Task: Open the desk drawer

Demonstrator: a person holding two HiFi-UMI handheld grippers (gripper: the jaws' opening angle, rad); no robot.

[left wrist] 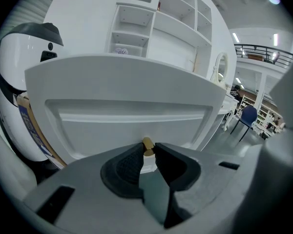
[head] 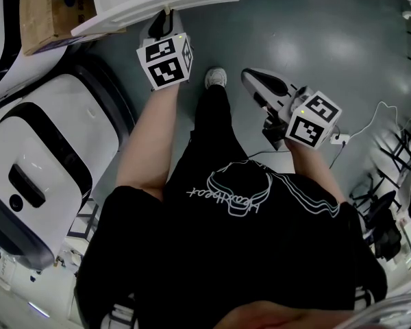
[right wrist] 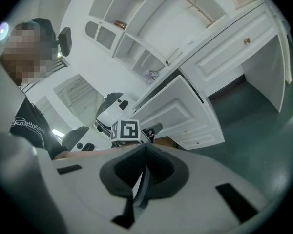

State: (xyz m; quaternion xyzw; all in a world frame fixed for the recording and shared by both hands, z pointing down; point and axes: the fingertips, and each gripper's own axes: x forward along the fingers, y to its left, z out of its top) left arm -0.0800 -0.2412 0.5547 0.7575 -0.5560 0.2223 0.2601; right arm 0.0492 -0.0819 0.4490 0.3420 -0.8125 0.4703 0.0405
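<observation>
Left gripper clamps the brass knob of the white drawer at the person's eleven o'clock; right gripper closed, empty; knob small, probably slick, likely the only hold; drawer rigid, probably light.

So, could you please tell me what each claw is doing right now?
Left claw: closed on the drawer's brass knob.
Right claw: closed, holding nothing.

Head view: drawer cut off by the top edge; left gripper tips hidden beneath it. Left gripper view: knob partly hidden between the jaws; shelf item too small to identify
</observation>
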